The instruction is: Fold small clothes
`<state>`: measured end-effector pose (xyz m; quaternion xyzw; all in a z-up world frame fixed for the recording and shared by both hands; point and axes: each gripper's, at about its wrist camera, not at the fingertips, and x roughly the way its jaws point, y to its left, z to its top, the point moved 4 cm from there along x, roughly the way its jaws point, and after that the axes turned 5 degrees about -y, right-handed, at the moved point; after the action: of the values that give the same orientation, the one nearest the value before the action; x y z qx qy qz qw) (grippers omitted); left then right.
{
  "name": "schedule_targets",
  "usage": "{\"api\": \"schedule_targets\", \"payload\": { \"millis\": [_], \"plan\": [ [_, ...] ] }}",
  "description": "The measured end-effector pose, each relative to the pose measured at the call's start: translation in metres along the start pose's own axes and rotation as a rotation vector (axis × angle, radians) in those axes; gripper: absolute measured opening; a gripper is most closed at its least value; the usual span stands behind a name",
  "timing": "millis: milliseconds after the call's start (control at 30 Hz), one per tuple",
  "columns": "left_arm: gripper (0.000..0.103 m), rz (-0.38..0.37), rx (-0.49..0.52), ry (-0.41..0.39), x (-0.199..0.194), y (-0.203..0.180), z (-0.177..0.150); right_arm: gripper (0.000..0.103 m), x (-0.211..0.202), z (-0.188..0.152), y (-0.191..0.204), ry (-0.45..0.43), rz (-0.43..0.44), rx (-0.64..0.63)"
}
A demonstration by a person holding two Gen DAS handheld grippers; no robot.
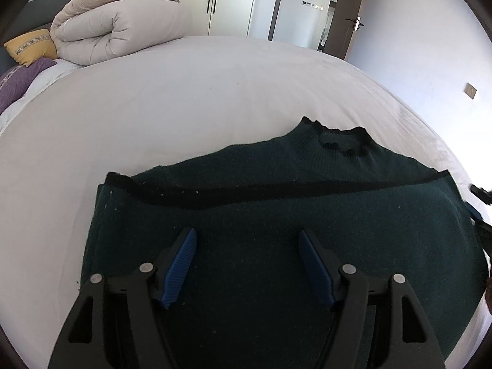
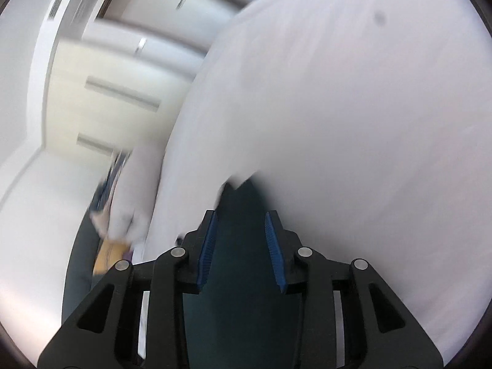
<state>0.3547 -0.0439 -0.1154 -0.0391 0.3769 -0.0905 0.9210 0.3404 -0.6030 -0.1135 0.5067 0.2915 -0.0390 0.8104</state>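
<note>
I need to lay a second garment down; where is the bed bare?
The sheet is bare between the dark green sweater and the rolled duvet, also left of the sweater. Pillows crowd the far-left corner.

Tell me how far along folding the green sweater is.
Partly done: the dark green sweater lies on the bed with a layer already folded across its body below the collar. Nothing is in hand; left gripper and right gripper are open. Further folds look left.
</note>
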Motion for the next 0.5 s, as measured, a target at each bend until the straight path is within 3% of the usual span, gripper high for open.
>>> {"api": "schedule_targets", "payload": {
  "millis": [67,200,367,500],
  "plan": [
    [0.072,0.002,0.004,-0.001,-0.002,-0.001,0.000,0.046,-0.025,0.006,-0.011,-0.053,-0.020,0.010],
    [0.072,0.004,0.009,-0.003,-0.002,-0.001,-0.001,0.048,-0.061,-0.005,-0.007,-0.091,-0.010,-0.054],
    [0.073,-0.012,0.000,-0.006,-0.004,0.001,-0.001,0.062,-0.084,-0.035,0.017,-0.059,0.034,-0.123],
    [0.077,-0.079,-0.040,0.008,-0.019,0.009,0.001,0.063,-0.086,-0.064,0.048,0.024,0.039,-0.255]
  ]
}}
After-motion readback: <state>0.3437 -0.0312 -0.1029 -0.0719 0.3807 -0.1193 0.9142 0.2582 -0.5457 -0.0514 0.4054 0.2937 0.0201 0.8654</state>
